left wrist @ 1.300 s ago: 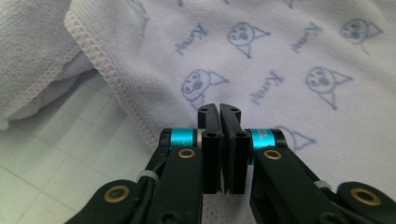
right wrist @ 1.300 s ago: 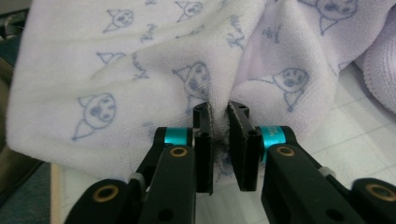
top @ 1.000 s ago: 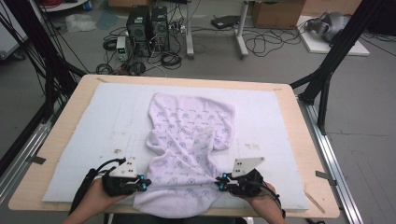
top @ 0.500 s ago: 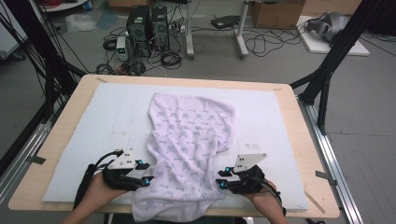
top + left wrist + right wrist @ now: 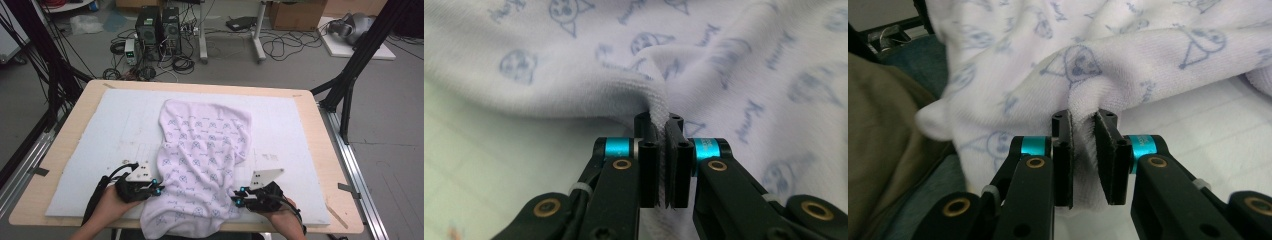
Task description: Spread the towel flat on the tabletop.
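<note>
While the pale lilac terry towel printed with small blue cat faces (image 5: 205, 150) lay lengthwise down the middle of the white foam mat (image 5: 90, 145) on the light wooden table (image 5: 325, 150), both hands held it at its near end. Its far end lay spread flat toward the back of the mat, and its near end drooped over the table's front edge. The left gripper (image 5: 156, 190) sat at the towel's left edge near the front of the mat, held by the person's left hand (image 5: 112, 202). In the left gripper view, its jaws were pressed nearly together on a thin fold of the towel's hem (image 5: 659, 107), the cloth rising in a ridge above them. The right gripper (image 5: 239, 199) sat at the towel's right edge, level with the left one, in the person's right hand (image 5: 280, 212). In the right gripper view, its jaws stood a little further apart, with a thicker bunch of towel (image 5: 1083, 105) pinched between them and the cloth hanging down to the left past the table edge. A grey three-cornered plate (image 5: 265, 177) topped the right gripper. On the floor beyond the table stood two black computer towers (image 5: 160, 30) amid tangled black cables (image 5: 180, 62).
</note>
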Demonstrator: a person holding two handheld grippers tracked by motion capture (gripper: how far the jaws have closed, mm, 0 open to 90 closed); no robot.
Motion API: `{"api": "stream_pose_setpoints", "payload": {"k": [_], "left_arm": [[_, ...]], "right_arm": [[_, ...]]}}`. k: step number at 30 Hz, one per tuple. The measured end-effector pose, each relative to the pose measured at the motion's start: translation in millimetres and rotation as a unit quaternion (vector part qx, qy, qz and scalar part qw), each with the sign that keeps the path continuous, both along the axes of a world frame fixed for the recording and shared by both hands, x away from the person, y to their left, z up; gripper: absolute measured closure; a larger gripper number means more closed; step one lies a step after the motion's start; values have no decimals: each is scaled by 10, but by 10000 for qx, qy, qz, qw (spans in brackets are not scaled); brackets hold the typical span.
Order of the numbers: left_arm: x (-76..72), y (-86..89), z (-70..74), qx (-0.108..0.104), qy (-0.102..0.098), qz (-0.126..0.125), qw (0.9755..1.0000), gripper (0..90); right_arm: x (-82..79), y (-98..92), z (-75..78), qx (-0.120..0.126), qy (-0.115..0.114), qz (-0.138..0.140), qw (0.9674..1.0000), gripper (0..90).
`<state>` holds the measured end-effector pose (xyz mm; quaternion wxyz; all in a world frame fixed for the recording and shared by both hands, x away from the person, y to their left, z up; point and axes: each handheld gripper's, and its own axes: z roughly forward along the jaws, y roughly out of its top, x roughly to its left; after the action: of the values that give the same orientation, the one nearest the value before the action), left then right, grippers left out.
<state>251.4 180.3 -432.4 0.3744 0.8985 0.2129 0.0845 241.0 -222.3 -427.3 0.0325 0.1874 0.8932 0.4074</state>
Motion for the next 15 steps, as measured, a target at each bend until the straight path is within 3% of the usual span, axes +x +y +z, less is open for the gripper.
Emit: {"api": "stream_pose_setpoints", "payload": {"k": [4, 8, 10, 11, 15], "left_arm": [[-250, 147, 30, -78, -12, -17, 10000, 862], [-375, 198, 101, -169, -50, -164, 9997, 826], [-352, 174, 141, -292, -121, -17, 9995, 658], [-315, 164, 162, -335, -157, 4, 9993, 618], [-101, 61, 164, -402, -191, 70, 9990, 560]], "right_arm": [[-257, -90, 95, 28, -44, 32, 10000, 790], [-459, -122, 240, 195, -35, 247, 9995, 762], [-452, -137, 314, 328, -167, 222, 9991, 740], [-420, -143, 339, 345, -196, 144, 9991, 733], [-155, -119, 307, 357, -270, -129, 9989, 677]]}}
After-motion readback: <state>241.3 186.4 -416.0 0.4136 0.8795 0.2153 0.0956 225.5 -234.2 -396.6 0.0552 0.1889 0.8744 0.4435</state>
